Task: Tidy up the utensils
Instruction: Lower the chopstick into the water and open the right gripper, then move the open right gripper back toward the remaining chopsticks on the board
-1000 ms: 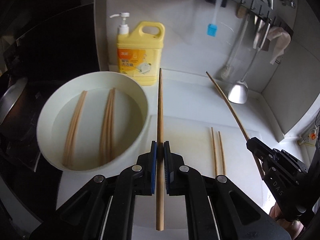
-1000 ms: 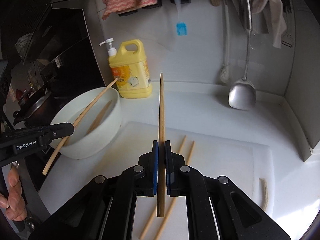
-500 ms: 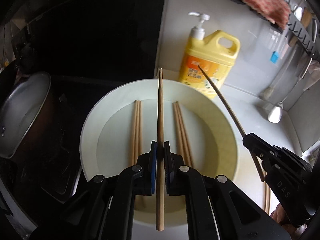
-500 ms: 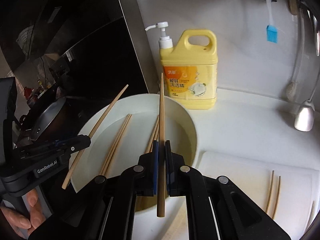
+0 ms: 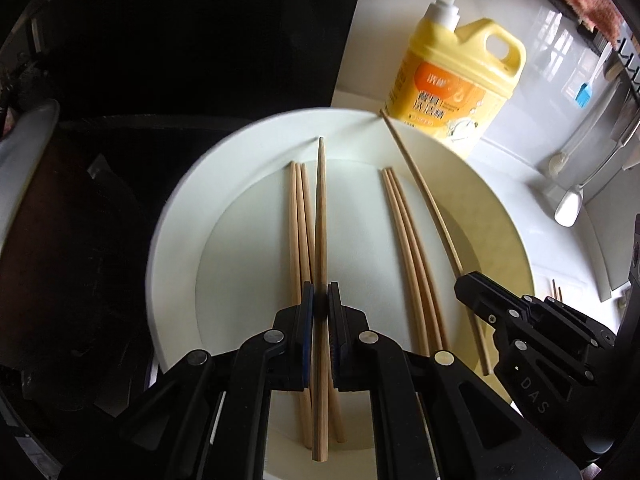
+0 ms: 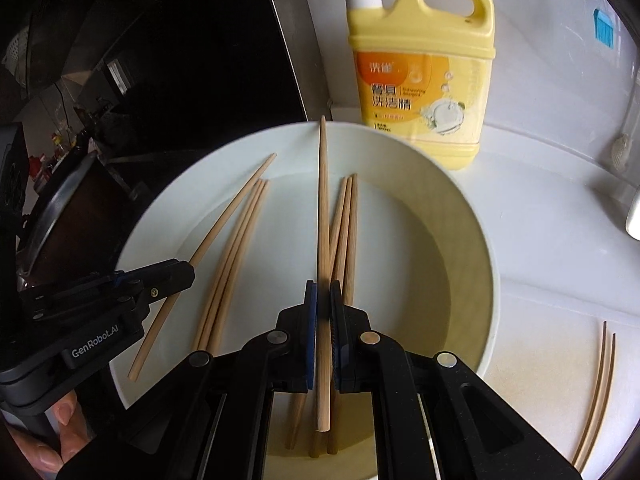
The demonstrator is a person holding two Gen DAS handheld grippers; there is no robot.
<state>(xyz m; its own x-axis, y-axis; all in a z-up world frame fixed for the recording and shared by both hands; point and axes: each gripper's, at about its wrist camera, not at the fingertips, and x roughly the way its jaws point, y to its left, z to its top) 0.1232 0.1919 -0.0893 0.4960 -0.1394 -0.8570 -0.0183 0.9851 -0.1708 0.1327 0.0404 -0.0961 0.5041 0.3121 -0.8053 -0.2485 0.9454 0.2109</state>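
A white bowl (image 5: 180, 220) holds two bundles of wooden chopsticks, one on the left (image 5: 298, 232) and one on the right (image 5: 404, 240). My left gripper (image 5: 320, 304) is shut on a single chopstick (image 5: 320, 220) that points forward over the left bundle. My right gripper (image 6: 322, 300) is shut on another chopstick (image 6: 323, 200) over the right bundle (image 6: 348, 220). Each view shows the other gripper at its side: the right one (image 5: 466, 286) with its stick (image 5: 420, 184), the left one (image 6: 188, 272) with its stick (image 6: 232, 208). Both held sticks hang above the bowl (image 6: 480, 240).
A yellow detergent bottle (image 6: 424, 72) stands just behind the bowl. Two thin chopsticks (image 6: 600, 380) lie on the white cutting board to the right. A dark stove with a pot (image 5: 24, 184) is on the left. A ladle (image 5: 570, 208) and a blue brush (image 5: 584, 96) hang on the wall.
Both grippers have swung left from above the cutting board to above the bowl and come lower, each still shut on its chopstick.
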